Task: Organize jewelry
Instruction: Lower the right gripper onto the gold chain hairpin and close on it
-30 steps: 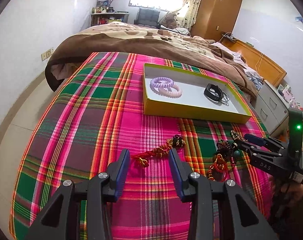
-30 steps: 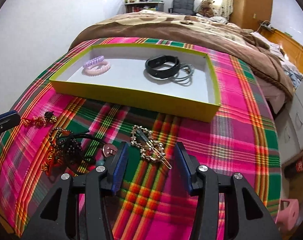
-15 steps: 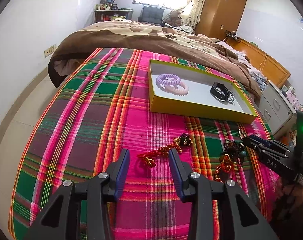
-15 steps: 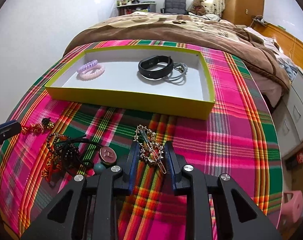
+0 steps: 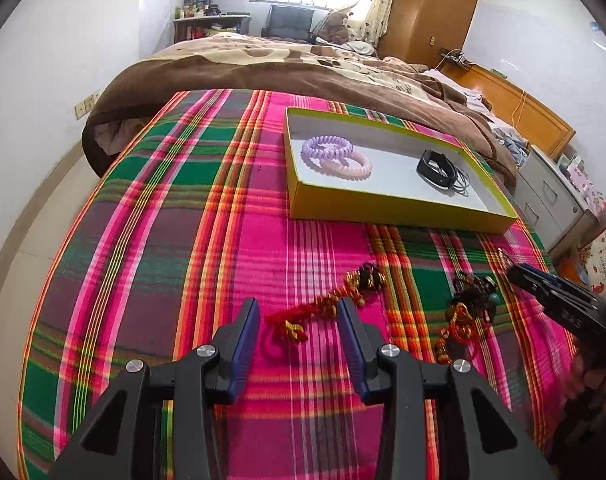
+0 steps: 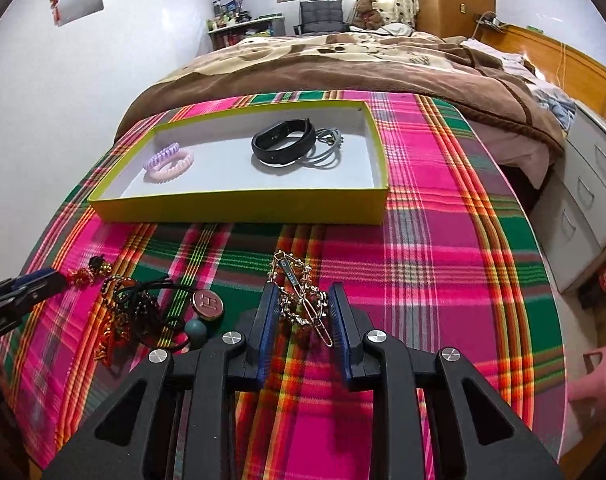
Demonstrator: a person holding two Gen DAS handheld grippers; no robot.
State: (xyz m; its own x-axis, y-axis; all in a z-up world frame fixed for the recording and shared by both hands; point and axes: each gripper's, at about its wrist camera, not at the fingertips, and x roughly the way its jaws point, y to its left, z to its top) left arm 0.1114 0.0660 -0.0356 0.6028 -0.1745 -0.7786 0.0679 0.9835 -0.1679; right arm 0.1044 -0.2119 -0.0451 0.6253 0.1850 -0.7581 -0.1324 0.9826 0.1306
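A gold chain-like hair clip [image 6: 293, 274] sits between the blue pads of my right gripper [image 6: 303, 294], which is shut on it just above the plaid cloth. My left gripper [image 5: 298, 308] is open over the near end of a red and gold tassel ornament [image 5: 323, 304] lying on the cloth. A yellow box [image 6: 239, 208] [image 5: 383, 208] further back holds purple and pink spiral hair ties [image 5: 327, 150] [image 6: 169, 164] and a black wristband [image 5: 437, 168] [image 6: 283, 142] with a grey cord. A tangle of dark beads and orange cord [image 5: 469, 304] [image 6: 131, 312] lies between the two grippers.
A round brown button [image 6: 208, 302] marked H and a teal bead [image 6: 196, 330] lie by the tangle. The plaid cloth [image 5: 163, 240] covers the bed's foot, with a brown blanket [image 5: 263, 68] behind the box. Grey drawers [image 6: 583, 208] and a pink stool [image 6: 595, 376] stand to the right.
The right jaws came together around the gold hair clip, and the right gripper rolled a little and drew slightly back. The left gripper stayed open and hardly moved.
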